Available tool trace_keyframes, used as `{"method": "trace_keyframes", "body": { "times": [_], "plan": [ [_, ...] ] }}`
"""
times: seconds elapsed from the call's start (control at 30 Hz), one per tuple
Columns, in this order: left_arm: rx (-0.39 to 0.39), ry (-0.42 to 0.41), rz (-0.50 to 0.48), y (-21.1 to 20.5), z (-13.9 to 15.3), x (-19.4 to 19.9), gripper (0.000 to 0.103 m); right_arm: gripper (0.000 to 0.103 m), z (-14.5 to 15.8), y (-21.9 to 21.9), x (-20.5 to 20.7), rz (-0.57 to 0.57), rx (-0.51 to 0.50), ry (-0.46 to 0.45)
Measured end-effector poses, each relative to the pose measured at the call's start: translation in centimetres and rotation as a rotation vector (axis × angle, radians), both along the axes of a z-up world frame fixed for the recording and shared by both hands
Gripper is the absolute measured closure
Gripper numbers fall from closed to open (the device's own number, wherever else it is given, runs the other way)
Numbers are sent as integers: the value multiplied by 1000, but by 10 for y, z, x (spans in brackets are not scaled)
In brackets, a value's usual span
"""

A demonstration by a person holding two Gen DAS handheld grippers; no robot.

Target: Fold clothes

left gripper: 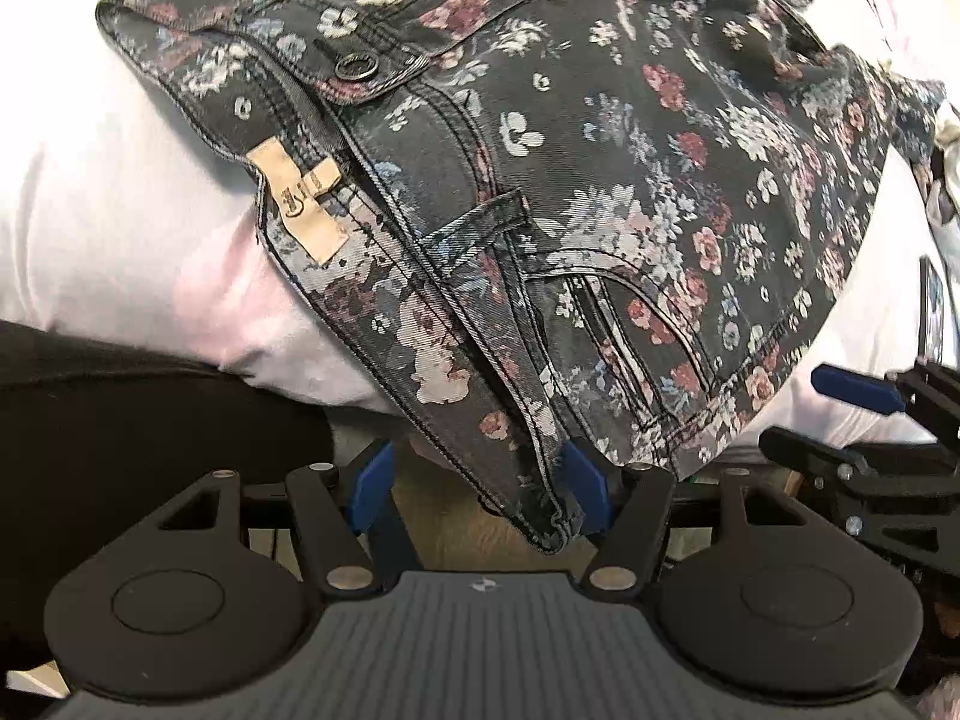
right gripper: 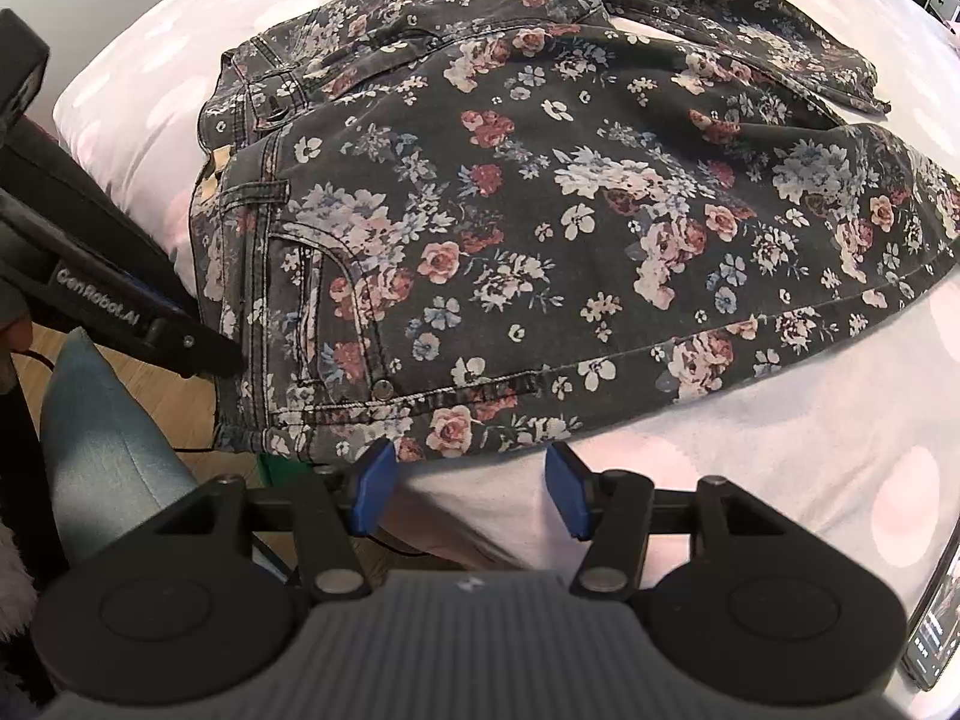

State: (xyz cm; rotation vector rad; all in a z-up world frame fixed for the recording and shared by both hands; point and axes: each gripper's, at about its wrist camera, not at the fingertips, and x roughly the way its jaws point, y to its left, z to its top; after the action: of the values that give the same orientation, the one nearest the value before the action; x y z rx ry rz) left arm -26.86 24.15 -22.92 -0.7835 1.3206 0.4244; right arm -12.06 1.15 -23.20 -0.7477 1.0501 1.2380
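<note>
**Floral trousers lie on the bed, both grippers released**

I see the floral trousers (right gripper: 540, 228) folded over on the pale bedcover (right gripper: 750, 456), waistband corner hanging off its near edge. My left gripper (left gripper: 480, 489) stands open around that corner, pads apart. My right gripper (right gripper: 468, 489) is open, empty, just beside the trouser edge.

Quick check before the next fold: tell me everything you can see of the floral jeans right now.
The floral jeans are dark grey denim printed with pink, red and white flowers. They lie folded on the pale pink bedding, waistband end hanging over the bed's edge. Visible: a metal button, belt loop, tan label, stitched pocket, a rivet. The waistband corner hangs between the left gripper's open jaws, against one blue pad. The right gripper is open just short of the hem.
</note>
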Motion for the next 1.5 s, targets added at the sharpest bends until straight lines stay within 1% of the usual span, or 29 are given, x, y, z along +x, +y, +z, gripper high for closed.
{"method": "trace_keyframes", "body": {
  "times": [0.07, 0.13, 0.23, 0.33, 0.43, 0.47, 0.5, 0.53, 0.57, 0.6, 0.63, 0.67, 0.7, 0.8, 0.87, 0.97, 1.13, 1.2, 1.27, 1.33, 1.5],
  "plan": [
    [-15, 9, 22, 2, -3, -2, 42, 44, 0, 0, 0, 0, -1, -1],
    [-19, 18, 49, 5, -3, -6, 37, 44, -1, 0, 0, 0, -3, -2],
    [-28, -6, 73, 7, -3, -9, 37, 44, -1, 0, 0, -1, -5, 0],
    [-21, -32, 81, 8, -5, -7, 37, 44, -3, 0, -1, 4, -9, 4],
    [-25, -44, 107, 11, -11, -6, 37, 44, -3, 1, -2, 16, -8, 4],
    [-31, -53, 107, 11, -11, -6, 41, 44, -3, 1, -2, 15, -7, 3],
    [-38, -63, 105, 11, -11, -6, 54, 44, -2, 1, -2, 12, -7, 2],
    [-45, -74, 103, 11, -11, -6, 62, 44, -2, 0, -1, 6, -8, 0],
    [-36, -80, 88, 10, -9, -5, 68, 44, -2, 0, 0, -1, -7, -1],
    [-22, -84, 66, 8, -7, -4, 80, 44, -1, 0, 1, -10, -5, -2],
    [-15, -99, 52, 6, -4, -3, 89, 44, 1, 0, 3, -18, -1, -1],
    [-8, -114, 46, 5, 0, -2, 92, 44, 2, -1, 5, -26, 3, -1],
    [5, -128, 41, 5, 5, -2, 94, 44, 3, -1, 7, -34, 7, 0],
    [44, -172, 32, 2, 22, -3, 96, 44, 9, -1, 13, -49, 11, -22],
    [56, -206, 46, 6, 36, -5, 97, 43, 14, -3, 18, -51, 12, -40],
    [88, -246, 78, 23, 59, -8, 97, 43, 23, -4, 27, -35, 10, -76],
    [221, -273, 89, 58, 94, 2, 99, 43, 36, -6, 49, 34, -24, -216],
    [252, -282, 115, 76, 104, 6, 99, 43, 41, -8, 63, 46, -42, -277],
    [281, -299, 166, 95, 113, 6, 99, 43, 45, -10, 79, 45, -56, -327],
    [332, -308, 213, 119, 125, 1, 99, 44, 50, -14, 96, 41, -65, -371],
    [459, -287, 310, 173, 151, -6, 99, 47, 58, -23, 143, 27, -95, -435]
  ]
}}
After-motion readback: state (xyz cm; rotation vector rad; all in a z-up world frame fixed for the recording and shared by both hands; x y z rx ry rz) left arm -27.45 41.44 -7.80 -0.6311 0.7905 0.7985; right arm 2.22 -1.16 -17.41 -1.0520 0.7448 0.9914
